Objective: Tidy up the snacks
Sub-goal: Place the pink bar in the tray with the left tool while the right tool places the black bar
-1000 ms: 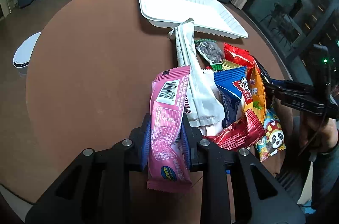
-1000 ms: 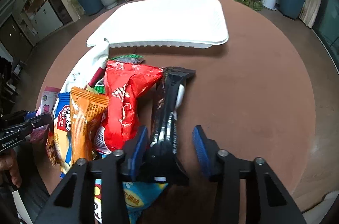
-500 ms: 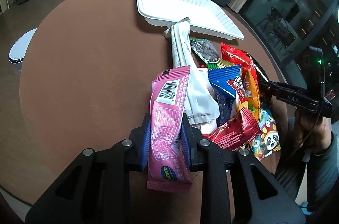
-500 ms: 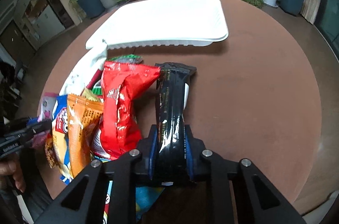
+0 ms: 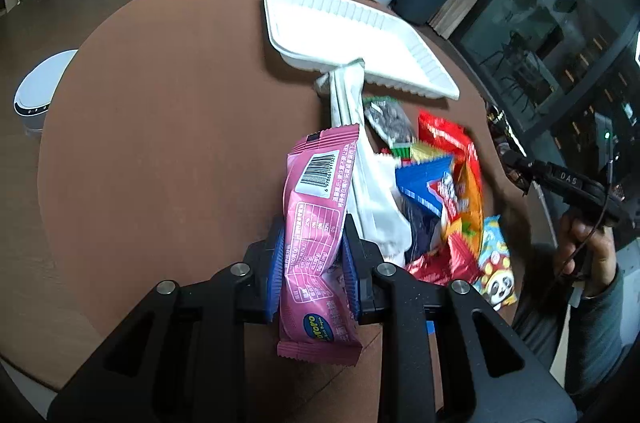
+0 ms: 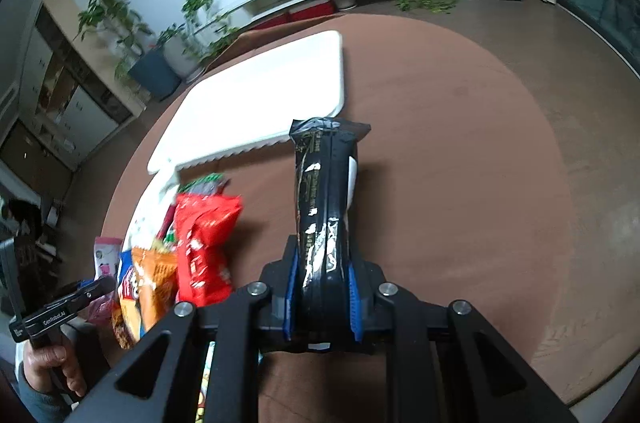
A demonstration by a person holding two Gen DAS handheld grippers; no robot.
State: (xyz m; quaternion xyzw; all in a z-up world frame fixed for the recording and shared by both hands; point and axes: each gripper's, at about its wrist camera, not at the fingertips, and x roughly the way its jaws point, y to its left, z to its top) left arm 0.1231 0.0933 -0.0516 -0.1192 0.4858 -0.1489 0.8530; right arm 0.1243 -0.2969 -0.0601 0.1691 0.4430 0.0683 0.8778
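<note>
Transfer step: left gripper [image 5: 311, 259] clamps the pink packet [image 5: 318, 223]; right gripper [image 6: 322, 297] clamps the black packet [image 6: 324, 199], raised above the table [image 6: 460, 143]. Next: release both into the white tray [image 6: 256, 95] at the far edge.

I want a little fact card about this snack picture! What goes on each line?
left gripper: shut on pink snack packet
right gripper: shut on black snack packet
tray: white, nothing seen in it, far side of table
table: round, brown
snack pile: red bag, orange bag, blue packet, panda packet, long white packet
white packet's far end: at the tray's near rim
</note>
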